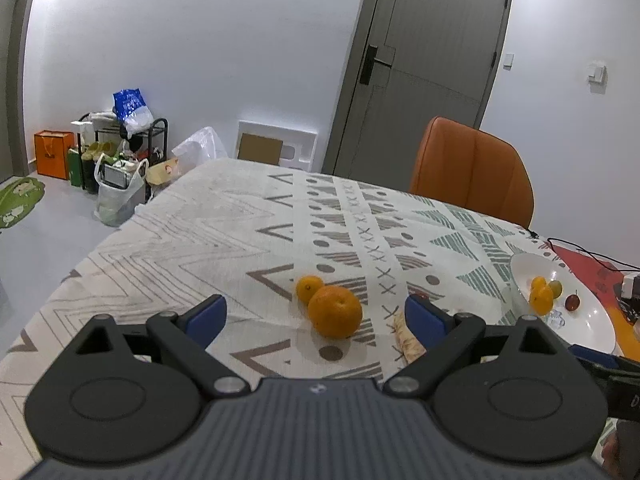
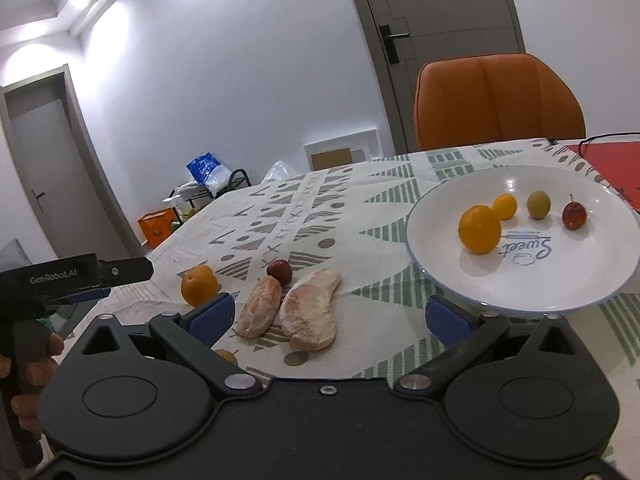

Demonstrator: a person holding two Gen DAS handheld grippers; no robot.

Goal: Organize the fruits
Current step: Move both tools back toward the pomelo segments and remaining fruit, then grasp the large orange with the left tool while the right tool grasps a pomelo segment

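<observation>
- Your left gripper (image 1: 316,316) has its jaws spread wide and empty, and the large mandarin (image 1: 335,311) sits on the worktop (image 1: 192,232) straight ahead, about midway between the blue pads (image 1: 208,314).
- A smaller mandarin (image 1: 309,288) touches it on the far-left side, so a straight push forward would likely meet the big one first.
- Your right gripper (image 2: 328,318) is also spread and holds nothing; two peeled pomelo segments (image 2: 310,312) lie side by side between its jaws, long axes running away from you and leaning slightly right.
- A dark red fruit (image 2: 279,272), possibly a jujube, rests just behind the segments.
- The white plate (image 2: 440,272) lies to the right of both grippers, nearer the right one, and already carries two mandarins (image 2: 480,229), a green fruit (image 2: 538,205) and a red one (image 2: 574,216).
- Judged from this, the left hand is better placed for the mandarin, the right for the segments; either would then carry rightward to the plate.
</observation>
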